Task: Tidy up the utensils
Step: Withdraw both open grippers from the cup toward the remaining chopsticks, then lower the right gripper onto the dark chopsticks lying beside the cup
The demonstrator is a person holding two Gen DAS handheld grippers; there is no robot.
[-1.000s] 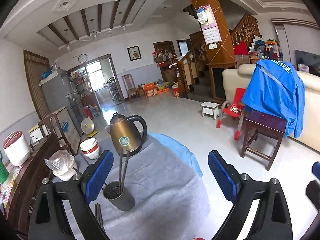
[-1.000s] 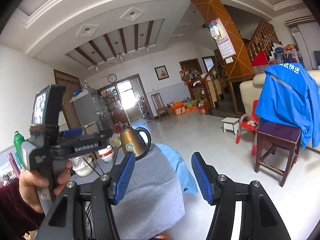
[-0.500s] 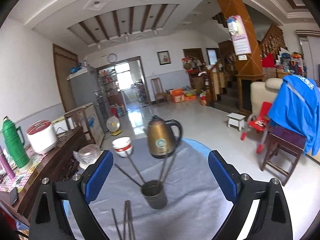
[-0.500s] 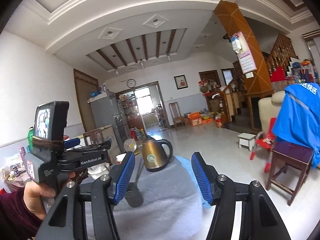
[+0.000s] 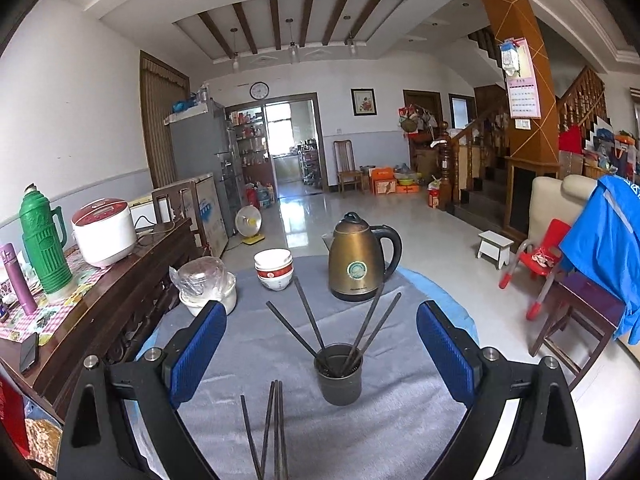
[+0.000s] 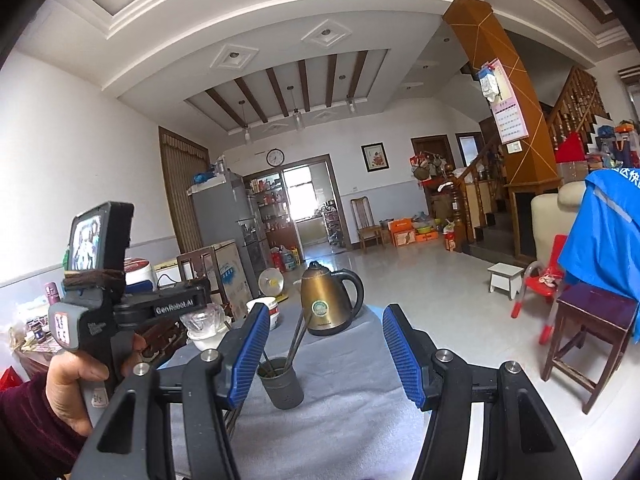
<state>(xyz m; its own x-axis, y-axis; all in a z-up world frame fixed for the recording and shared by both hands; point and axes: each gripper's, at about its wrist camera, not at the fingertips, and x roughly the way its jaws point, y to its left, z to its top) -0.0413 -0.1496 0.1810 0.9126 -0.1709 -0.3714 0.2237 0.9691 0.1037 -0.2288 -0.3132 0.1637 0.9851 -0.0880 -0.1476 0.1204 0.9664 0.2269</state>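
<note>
A dark cup (image 5: pixel 339 374) stands on the grey cloth (image 5: pixel 400 420) with several dark chopsticks (image 5: pixel 308 328) leaning out of it. More loose chopsticks (image 5: pixel 274 428) lie flat on the cloth in front of the cup. My left gripper (image 5: pixel 320 336) is open, held back from the cup, and its blue pads (image 5: pixel 196 352) frame the cup with nothing between them. In the right wrist view the cup (image 6: pixel 280 386) sits just inside the left pad (image 6: pixel 248 352) of my right gripper (image 6: pixel 326 344), which is open and empty. A hand holds the left gripper's body (image 6: pixel 116 316) at the left.
A bronze kettle (image 5: pixel 362 260) stands behind the cup, with stacked bowls (image 5: pixel 274 270) and a plastic-covered white pot (image 5: pixel 206 284) to its left. A wooden sideboard (image 5: pixel 120 292) with a rice cooker (image 5: pixel 104 232) and a green flask (image 5: pixel 42 244) runs along the left. A stool (image 5: pixel 580 312) stands right.
The left view has swung so the cup moved from lower left to centre, and the loose chopsticks came into sight. The right view rose and the cup now shows between its fingers.
</note>
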